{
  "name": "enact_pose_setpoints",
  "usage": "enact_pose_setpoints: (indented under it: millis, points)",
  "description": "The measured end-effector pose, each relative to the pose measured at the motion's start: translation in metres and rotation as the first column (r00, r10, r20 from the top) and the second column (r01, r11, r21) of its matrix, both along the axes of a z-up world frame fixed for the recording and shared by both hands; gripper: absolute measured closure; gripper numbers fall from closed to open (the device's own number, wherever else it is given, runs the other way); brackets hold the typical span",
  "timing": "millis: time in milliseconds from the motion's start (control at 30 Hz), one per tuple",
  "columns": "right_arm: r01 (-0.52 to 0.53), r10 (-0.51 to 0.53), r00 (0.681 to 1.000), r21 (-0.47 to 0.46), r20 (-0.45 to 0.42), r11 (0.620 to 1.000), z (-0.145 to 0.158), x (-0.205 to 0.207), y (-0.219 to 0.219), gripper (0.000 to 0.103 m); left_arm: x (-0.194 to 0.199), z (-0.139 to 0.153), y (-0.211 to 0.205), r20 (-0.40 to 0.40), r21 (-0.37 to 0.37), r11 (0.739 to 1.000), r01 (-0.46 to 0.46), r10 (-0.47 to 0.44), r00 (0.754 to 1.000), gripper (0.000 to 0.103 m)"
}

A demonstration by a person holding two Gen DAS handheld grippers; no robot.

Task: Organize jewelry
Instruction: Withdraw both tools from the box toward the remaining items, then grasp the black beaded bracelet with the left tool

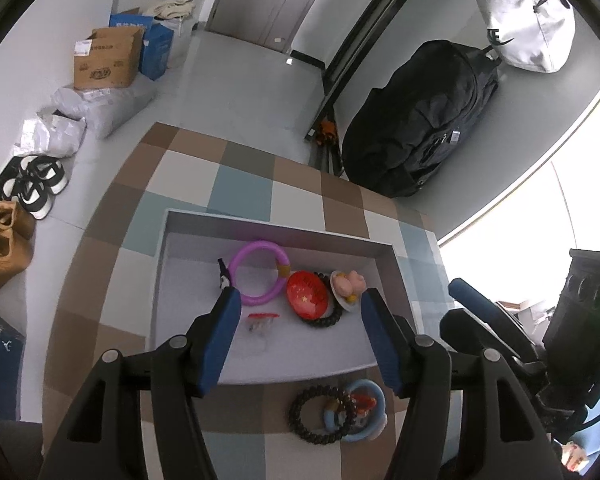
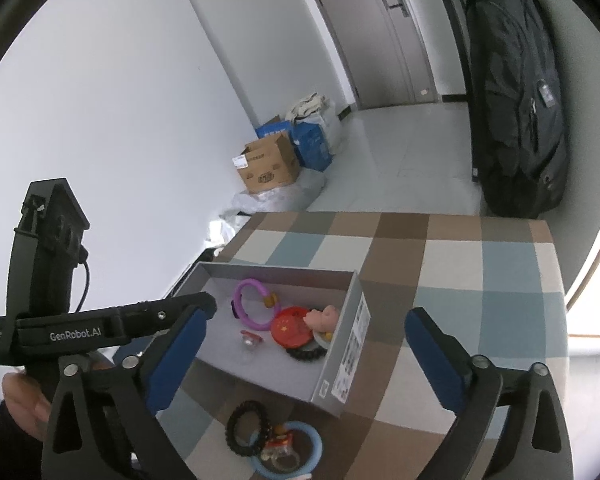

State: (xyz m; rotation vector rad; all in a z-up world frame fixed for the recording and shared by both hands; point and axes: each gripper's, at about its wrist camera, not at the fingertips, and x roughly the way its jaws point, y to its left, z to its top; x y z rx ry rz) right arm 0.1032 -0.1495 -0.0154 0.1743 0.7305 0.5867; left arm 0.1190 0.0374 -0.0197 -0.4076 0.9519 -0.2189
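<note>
The shallow grey cardboard box (image 1: 172,280) sits at the centre of the left wrist frame on the checked brown, blue and cream tablecloth (image 1: 236,184). It serves as the collection tray. Inside it lie a purple plastic bangle (image 1: 256,278), a round red badge with yellow stars (image 1: 308,294), a dark beaded bracelet (image 1: 328,320) partly under the badge, a pink figurine on a pale disc (image 1: 350,284), and a small clear packet with red trim (image 1: 260,322).

Below the box, at the lower centre of the frame, a second dark beaded bracelet (image 1: 302,416) and a light-blue ring (image 1: 370,412) lie overlapped on the cloth. Judged from the task, these remain to be moved.

The left gripper (image 1: 300,336) hovers over the box, jaws spread wide, holding nothing. The right gripper (image 2: 304,356) is likewise spread wide and empty, above the box's near corner.

A small red-and-clear item (image 2: 278,442) inside the blue ring cannot be identified. The box's printed label (image 2: 354,356) is unreadable.
</note>
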Motion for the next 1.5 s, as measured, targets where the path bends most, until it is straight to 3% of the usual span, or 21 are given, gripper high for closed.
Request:
enact_pose_setpoints:
  millis: [167, 267, 700, 1133, 1500]
  points:
    - [0.020, -0.020, 1.000, -0.009, 0.004, 1.000, 0.000, -0.011, -0.003, 0.000, -0.018, 0.010, -0.002, 0.036, 0.016, 1.000, -0.002, 0.001, 0.999, 0.028]
    - [0.026, -0.026, 1.000, -0.014, 0.002, 1.000, -0.001, -0.018, -0.004, 0.000, -0.026, 0.012, -0.004, 0.052, 0.022, 1.000, -0.002, 0.001, 0.999, 0.026]
    - [0.075, -0.075, 0.997, -0.064, 0.009, 0.995, -0.007, -0.038, -0.015, 0.000, -0.039, -0.009, -0.014, -0.038, -0.010, 0.997, 0.075, -0.076, 0.996, 0.025]
    - [0.163, -0.164, 0.985, -0.041, -0.044, 0.986, -0.014, -0.033, -0.040, 0.000, -0.047, -0.039, -0.052, -0.125, 0.168, 0.967, 0.193, -0.173, 0.977, 0.025]
    - [0.154, -0.156, 0.985, -0.042, -0.069, 0.987, -0.017, -0.032, -0.040, 0.000, -0.046, -0.051, -0.058, -0.156, 0.208, 0.956, 0.208, -0.178, 0.972, 0.025]
